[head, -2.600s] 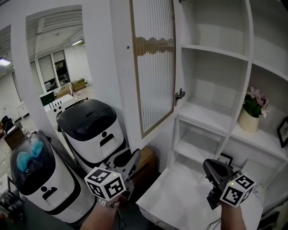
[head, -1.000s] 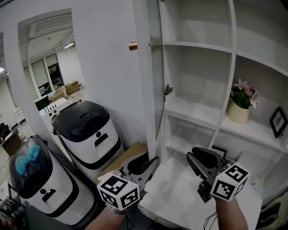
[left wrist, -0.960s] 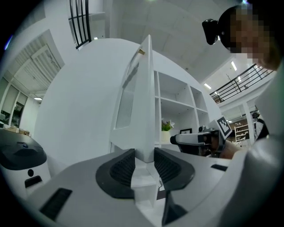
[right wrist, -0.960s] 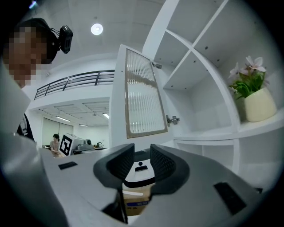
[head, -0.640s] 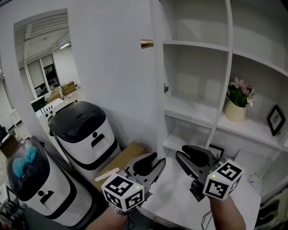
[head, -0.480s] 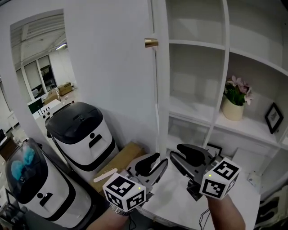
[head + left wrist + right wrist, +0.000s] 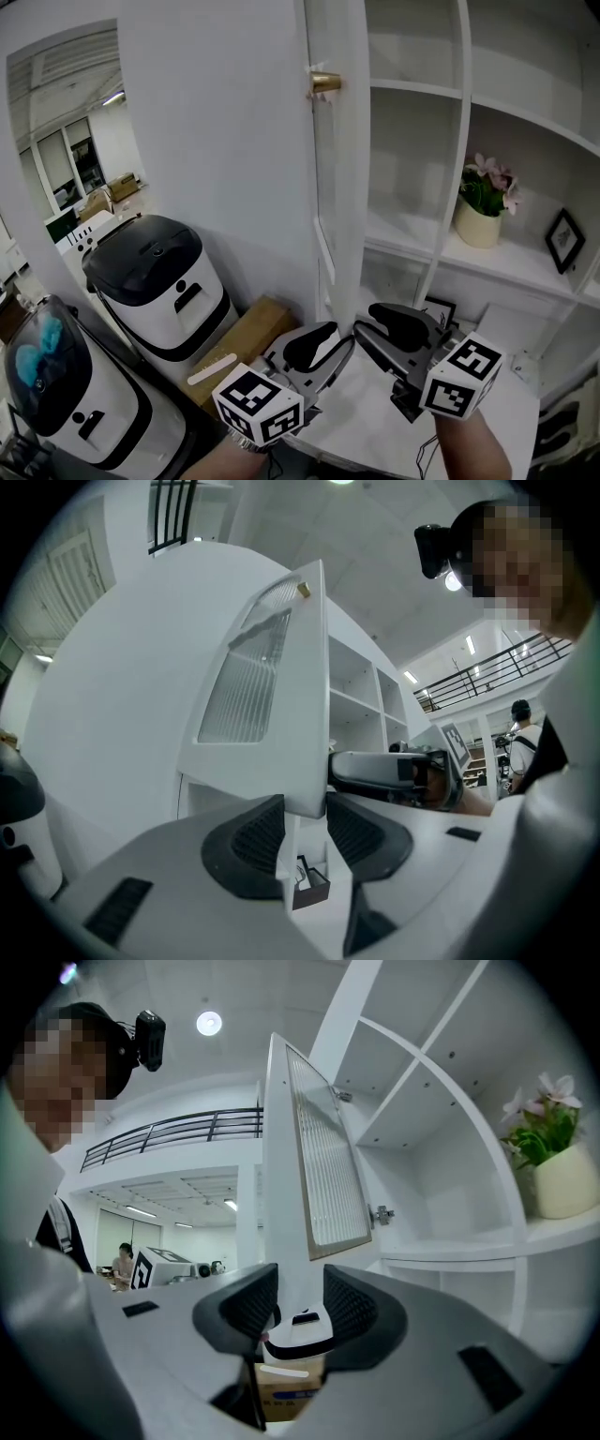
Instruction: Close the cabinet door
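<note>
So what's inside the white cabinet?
A potted plant with pink flowers and a small picture frame share one shelf; another dark frame sits lower down. The door hides part of the left-hand shelves.

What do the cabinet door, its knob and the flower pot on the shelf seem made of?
The cabinet door looks like white-painted wood or board, smooth and matt; its panel seems ribbed glass, showing fine vertical lines. The knob is brass-coloured metal with a shine. The flower pot is cream, probably ceramic.
</note>
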Demonstrator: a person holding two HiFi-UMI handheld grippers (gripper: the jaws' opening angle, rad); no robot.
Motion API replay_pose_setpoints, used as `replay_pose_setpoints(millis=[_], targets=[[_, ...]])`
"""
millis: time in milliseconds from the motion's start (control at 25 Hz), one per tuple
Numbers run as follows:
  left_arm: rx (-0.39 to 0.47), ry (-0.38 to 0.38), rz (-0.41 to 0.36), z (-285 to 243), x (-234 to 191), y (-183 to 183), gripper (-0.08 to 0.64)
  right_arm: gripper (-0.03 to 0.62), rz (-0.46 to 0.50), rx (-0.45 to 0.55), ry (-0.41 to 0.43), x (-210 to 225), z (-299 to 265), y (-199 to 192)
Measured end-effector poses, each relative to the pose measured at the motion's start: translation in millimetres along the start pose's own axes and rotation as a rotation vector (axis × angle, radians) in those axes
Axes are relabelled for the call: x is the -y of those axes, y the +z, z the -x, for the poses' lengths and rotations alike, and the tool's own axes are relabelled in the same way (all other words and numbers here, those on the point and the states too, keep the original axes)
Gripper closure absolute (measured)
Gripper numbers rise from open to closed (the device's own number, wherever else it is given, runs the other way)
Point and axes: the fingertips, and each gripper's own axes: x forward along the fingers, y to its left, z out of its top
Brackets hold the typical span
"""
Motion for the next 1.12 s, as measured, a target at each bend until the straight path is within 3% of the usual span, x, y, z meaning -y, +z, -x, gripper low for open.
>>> replay_pose_setpoints(millis=[360, 520, 920, 1120], targets=[[-0.003, -0.055, 0.024, -17.3, 6.5, -2.1, 0.416, 0.443, 0.013, 0.01, 0.004, 5.1, -0.2, 9.6], [-0.009, -0.062, 0.033, -23.8, 11.2, -5.6, 0.434, 0.484, 0.076, -0.015, -0.067, 14.1, -1.2, 10.3], [-0.011, -0.092, 0.042, -22.4, 14.0, -8.4, 0.475, 0.509, 0.059, 0.006, -0.155, 40.8, 14.2, 13.6], [-0.012, -0.109, 0.056, -21.6, 13.4, -9.2, 0.529, 0.516, 0.048, 0.014, -0.208, 55.1, 22.9, 15.0]])
